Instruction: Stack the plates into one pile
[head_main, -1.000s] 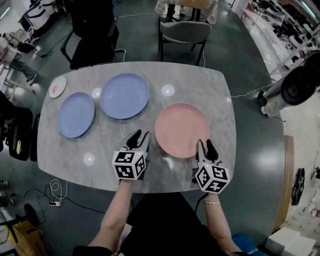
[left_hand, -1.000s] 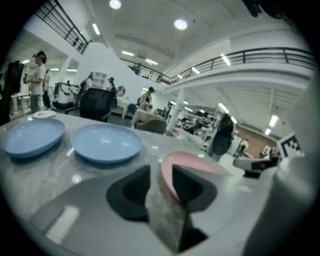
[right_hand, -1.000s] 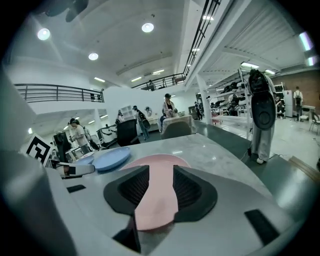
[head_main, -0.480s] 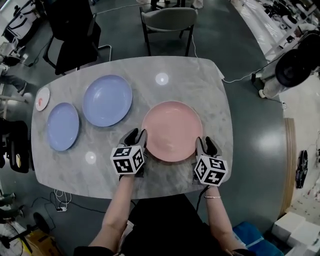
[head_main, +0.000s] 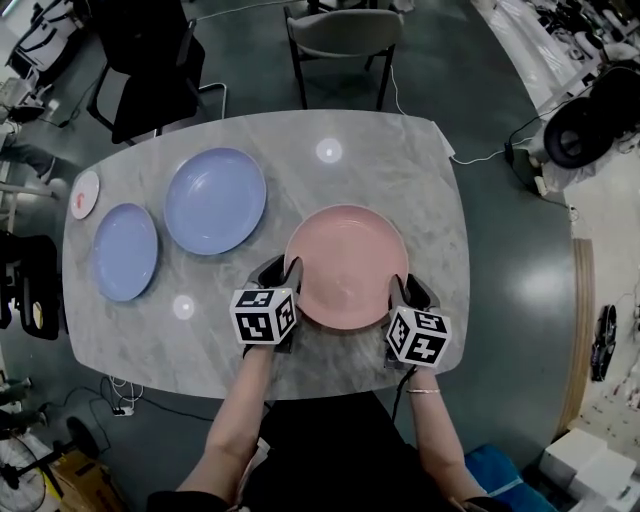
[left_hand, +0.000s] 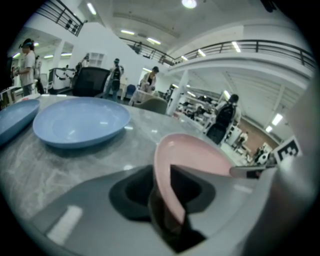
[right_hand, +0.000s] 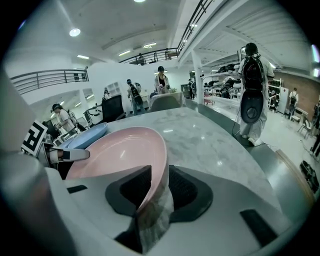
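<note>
The pink plate (head_main: 346, 262) lies flat on the marble worktop (head_main: 400, 170), towards its near edge and right of centre. The left gripper (head_main: 280, 268) meets the plate's near-left rim and the right gripper (head_main: 408, 290) its near-right rim. Both pairs of jaws have just been closing, and in each gripper view the pink rim stands between the dark pads, which are clenched on it. Both grippers slant downward to the plate from the person's side. Further back and left sits the big blue plate (head_main: 215, 200), apart from the pink one. The small blue plate (head_main: 125, 252) lies just beside it, to the left, and a saucer (head_main: 85, 193) rests near the worktop's left edge
</note>
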